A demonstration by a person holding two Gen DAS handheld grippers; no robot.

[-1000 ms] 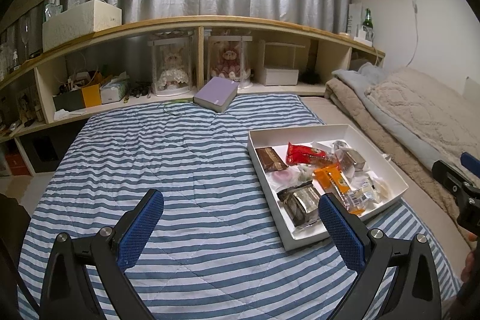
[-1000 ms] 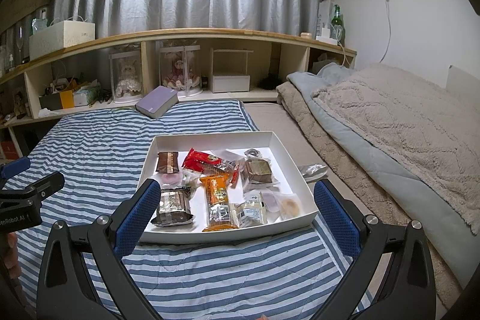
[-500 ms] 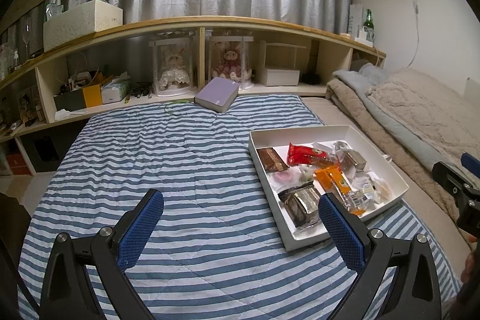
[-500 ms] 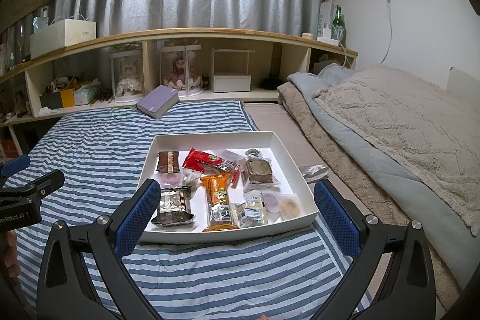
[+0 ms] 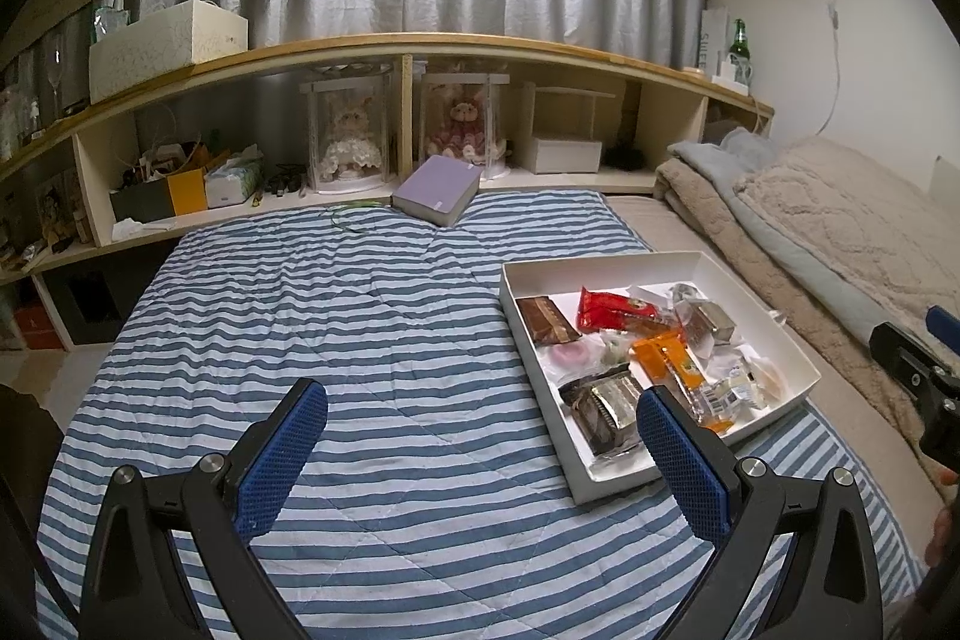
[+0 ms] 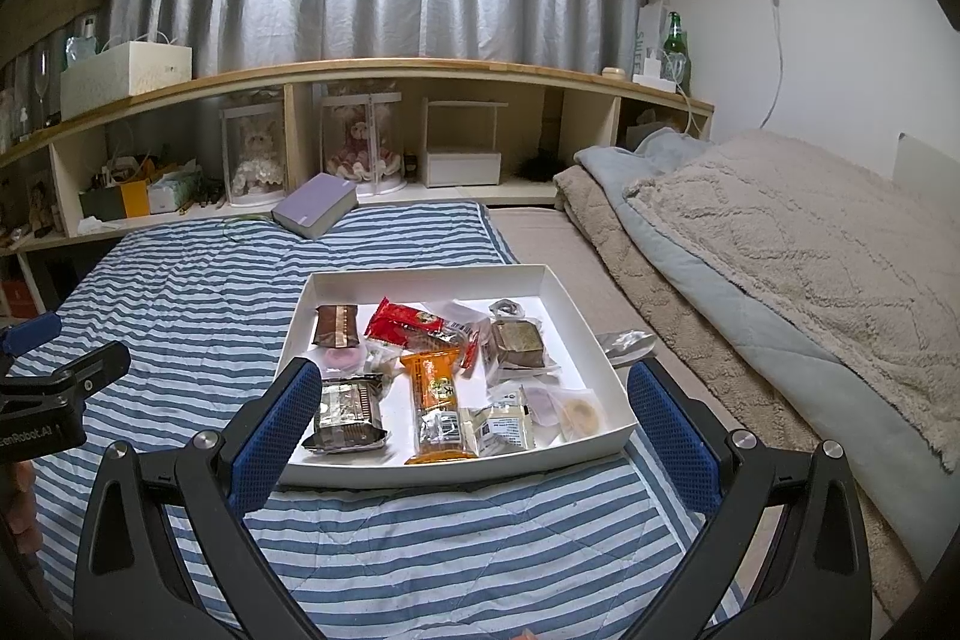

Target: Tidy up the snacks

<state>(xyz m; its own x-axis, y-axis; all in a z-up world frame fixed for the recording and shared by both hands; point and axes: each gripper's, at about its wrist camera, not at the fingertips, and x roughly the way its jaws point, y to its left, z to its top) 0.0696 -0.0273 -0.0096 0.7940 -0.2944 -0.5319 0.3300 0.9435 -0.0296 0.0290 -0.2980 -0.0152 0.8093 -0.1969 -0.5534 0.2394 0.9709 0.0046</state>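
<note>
A shallow white box lies on the striped quilt and holds several wrapped snacks: a red packet, an orange packet, a brown bar and a silver-brown pack. My right gripper is open and empty, hovering over the box's near edge. My left gripper is open and empty above the quilt, left of the box. A silver wrapper lies just outside the box's right side.
A purple book lies at the quilt's far edge. A wooden shelf with doll cases and boxes runs along the back. Beige and grey blankets are piled on the right.
Both views shift only slightly; the box sits a touch lower in the left wrist view. Nothing was picked up or released.
</note>
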